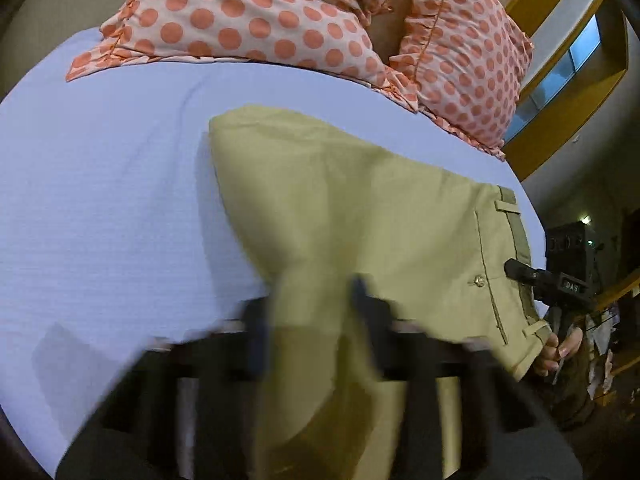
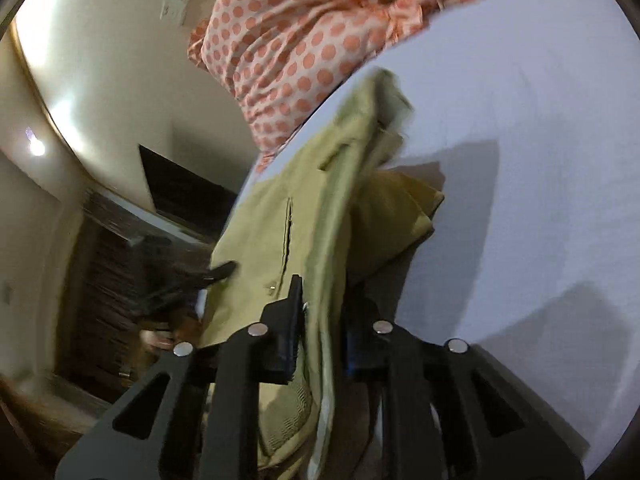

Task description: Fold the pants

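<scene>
Khaki pants [image 1: 360, 216] are held up over a bed with a pale blue sheet [image 1: 100, 184]. My left gripper [image 1: 312, 312] is shut on the pants fabric near the seat, blurred by motion. The waistband with belt loops and a button [image 1: 478, 280] hangs at the right. My right gripper [image 2: 324, 320] is shut on the waistband edge of the pants [image 2: 280, 216], which drape away from it toward the pillows. The right gripper also shows in the left wrist view [image 1: 532, 276] at the waistband, with a hand below it.
Two polka-dot orange pillows [image 1: 248, 12] lie at the head of the bed, also seen in the right wrist view [image 2: 288, 48]. A yellow-framed window [image 1: 568, 64] is at the right. A dark dresser [image 2: 120, 264] stands beside the bed.
</scene>
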